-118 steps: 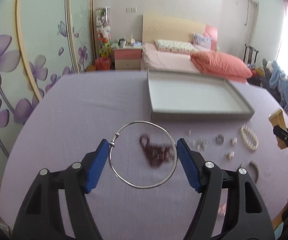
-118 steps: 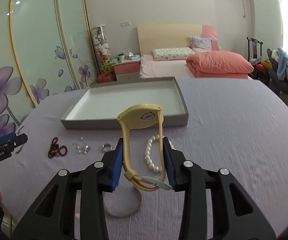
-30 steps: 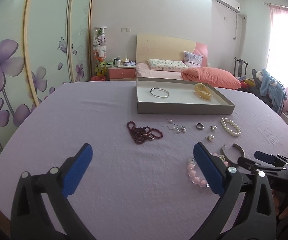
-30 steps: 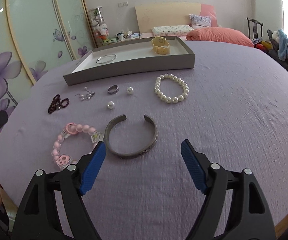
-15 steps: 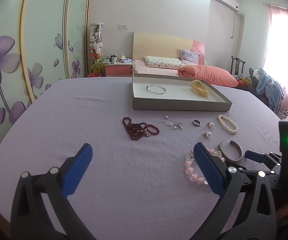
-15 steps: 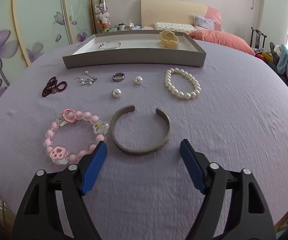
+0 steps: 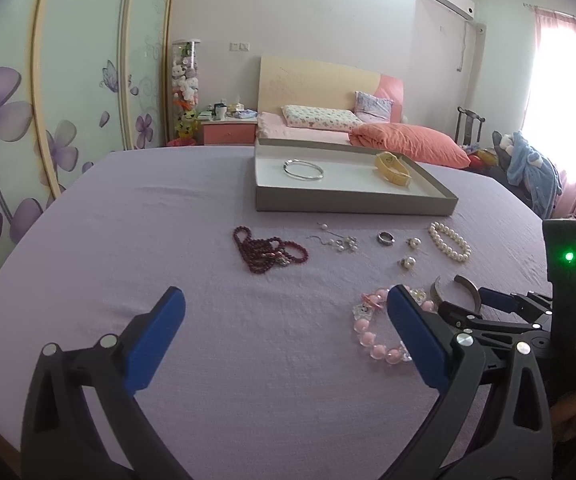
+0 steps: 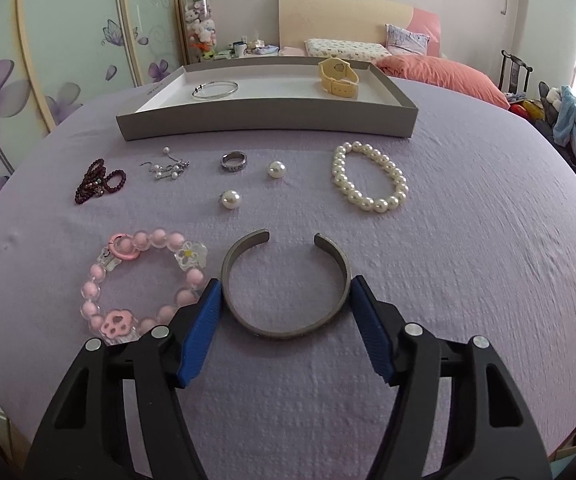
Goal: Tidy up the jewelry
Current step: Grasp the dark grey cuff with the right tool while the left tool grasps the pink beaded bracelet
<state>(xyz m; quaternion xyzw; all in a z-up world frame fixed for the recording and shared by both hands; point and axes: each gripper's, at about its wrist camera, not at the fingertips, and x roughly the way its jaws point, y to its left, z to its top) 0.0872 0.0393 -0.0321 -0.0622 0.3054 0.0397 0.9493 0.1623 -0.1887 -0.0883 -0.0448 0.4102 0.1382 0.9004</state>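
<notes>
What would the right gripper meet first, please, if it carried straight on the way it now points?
Most likely the grey metal open cuff bracelet: it lies between the right gripper's blue pads, whose jaws have just been closing around it. Whether they touch it yet is unclear.

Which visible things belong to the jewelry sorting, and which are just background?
Job:
tray
bangle
watch
cuff
pink bracelet
pearl bracelet
ring
pearls
earrings
red beads

Background:
bed
nightstand
wardrobe
</notes>
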